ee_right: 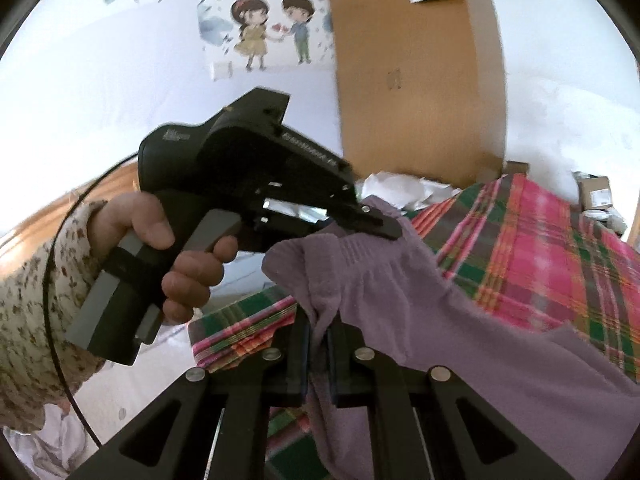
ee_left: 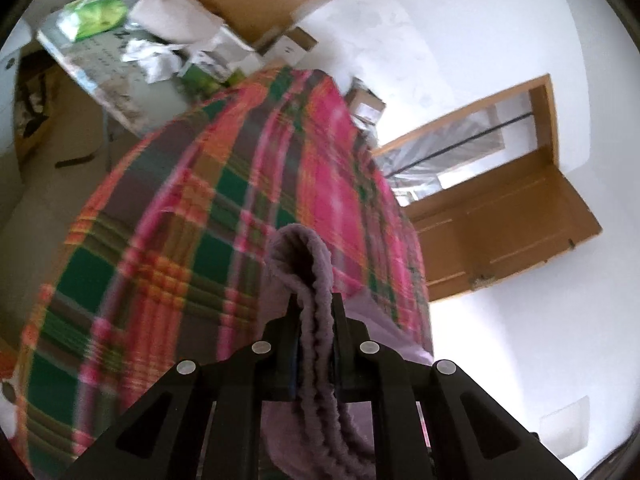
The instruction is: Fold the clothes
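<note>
A soft, light purple garment [ee_right: 420, 300] with a ribbed edge hangs limp between both grippers, above a plaid bedcover [ee_left: 180, 220]. It would sag and slip, so corners of the ribbed edge are probably the best holds. The left gripper [ee_left: 316, 320] is clenched on a fold of that edge. The right gripper [ee_right: 318, 332] pinches another bunch, just below the left gripper's tip.

Both grippers, right gripper [ee_right: 318, 344] and left gripper [ee_right: 390, 232], pinch the purple garment [ee_right: 400, 292]
</note>
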Motion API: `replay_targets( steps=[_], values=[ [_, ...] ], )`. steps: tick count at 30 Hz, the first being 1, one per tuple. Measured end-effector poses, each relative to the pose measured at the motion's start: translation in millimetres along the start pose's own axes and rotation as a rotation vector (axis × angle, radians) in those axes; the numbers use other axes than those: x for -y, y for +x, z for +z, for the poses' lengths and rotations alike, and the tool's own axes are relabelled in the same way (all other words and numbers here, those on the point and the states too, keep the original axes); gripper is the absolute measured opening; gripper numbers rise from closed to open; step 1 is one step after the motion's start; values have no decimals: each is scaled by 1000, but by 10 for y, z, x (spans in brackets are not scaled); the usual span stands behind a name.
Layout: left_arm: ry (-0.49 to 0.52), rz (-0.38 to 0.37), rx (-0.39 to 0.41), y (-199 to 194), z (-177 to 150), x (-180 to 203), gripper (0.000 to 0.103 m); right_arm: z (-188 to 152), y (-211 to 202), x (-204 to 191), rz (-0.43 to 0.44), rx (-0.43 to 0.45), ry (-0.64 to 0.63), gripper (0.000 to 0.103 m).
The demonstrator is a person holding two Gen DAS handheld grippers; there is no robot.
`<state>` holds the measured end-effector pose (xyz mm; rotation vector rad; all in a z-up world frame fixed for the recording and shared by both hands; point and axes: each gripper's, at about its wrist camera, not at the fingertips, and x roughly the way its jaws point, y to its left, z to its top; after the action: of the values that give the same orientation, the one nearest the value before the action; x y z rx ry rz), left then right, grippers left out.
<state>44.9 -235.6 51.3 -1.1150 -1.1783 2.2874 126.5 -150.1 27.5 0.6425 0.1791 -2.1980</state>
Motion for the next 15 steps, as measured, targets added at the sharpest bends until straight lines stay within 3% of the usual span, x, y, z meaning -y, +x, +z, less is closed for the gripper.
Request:
replay_targets(
  steps=[5, 15],
  values=[
    [63, -49, -34, 191, 13, 401, 12, 6, -301, 261, -24, 45, 67, 7],
    [132, -70, -121, 702, -15, 903, 12, -115, -824, 719, -110, 86, 209, 7]
  ],
)
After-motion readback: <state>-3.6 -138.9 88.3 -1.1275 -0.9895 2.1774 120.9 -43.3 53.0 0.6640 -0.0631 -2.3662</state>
